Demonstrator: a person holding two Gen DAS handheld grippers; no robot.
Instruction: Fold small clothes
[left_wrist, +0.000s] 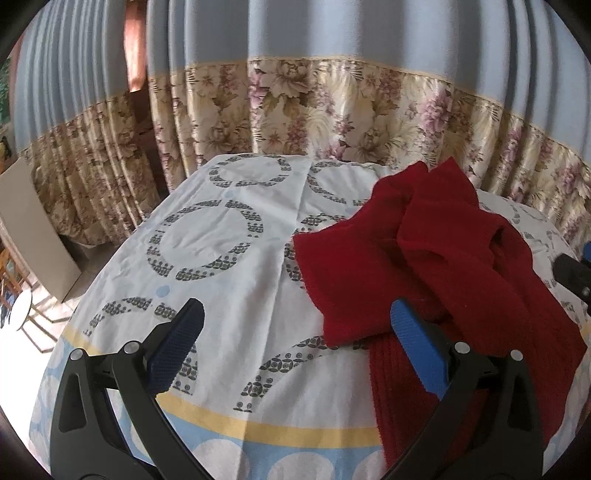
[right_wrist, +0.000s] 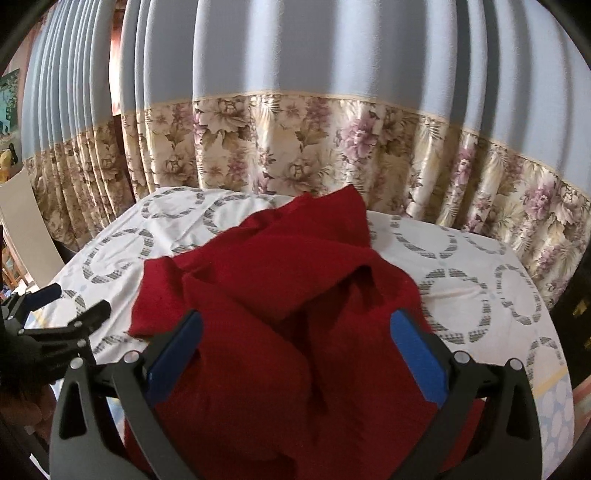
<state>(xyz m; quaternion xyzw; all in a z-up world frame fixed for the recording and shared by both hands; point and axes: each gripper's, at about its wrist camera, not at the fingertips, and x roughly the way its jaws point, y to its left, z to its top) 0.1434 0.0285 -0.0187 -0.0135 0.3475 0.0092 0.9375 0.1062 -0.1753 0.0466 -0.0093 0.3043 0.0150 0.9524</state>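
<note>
A dark red knitted garment (left_wrist: 436, 258) lies crumpled on a table covered with a white cloth printed with grey rings (left_wrist: 229, 236). In the left wrist view my left gripper (left_wrist: 295, 317) is open and empty, hovering over the cloth just left of the garment's near edge. In the right wrist view my right gripper (right_wrist: 295, 325) is open and empty, right above the garment (right_wrist: 280, 295), its fingers on either side of the heap. The left gripper (right_wrist: 74, 302) shows at the left edge of the right wrist view, the right gripper's tip (left_wrist: 572, 273) at the right edge of the left.
A blue curtain with a floral band (left_wrist: 332, 103) hangs close behind the table. The table's left edge drops to the floor, with a grey board (left_wrist: 33, 229) and a stool (left_wrist: 22, 306) there. A dark object (right_wrist: 576, 306) stands at the table's right.
</note>
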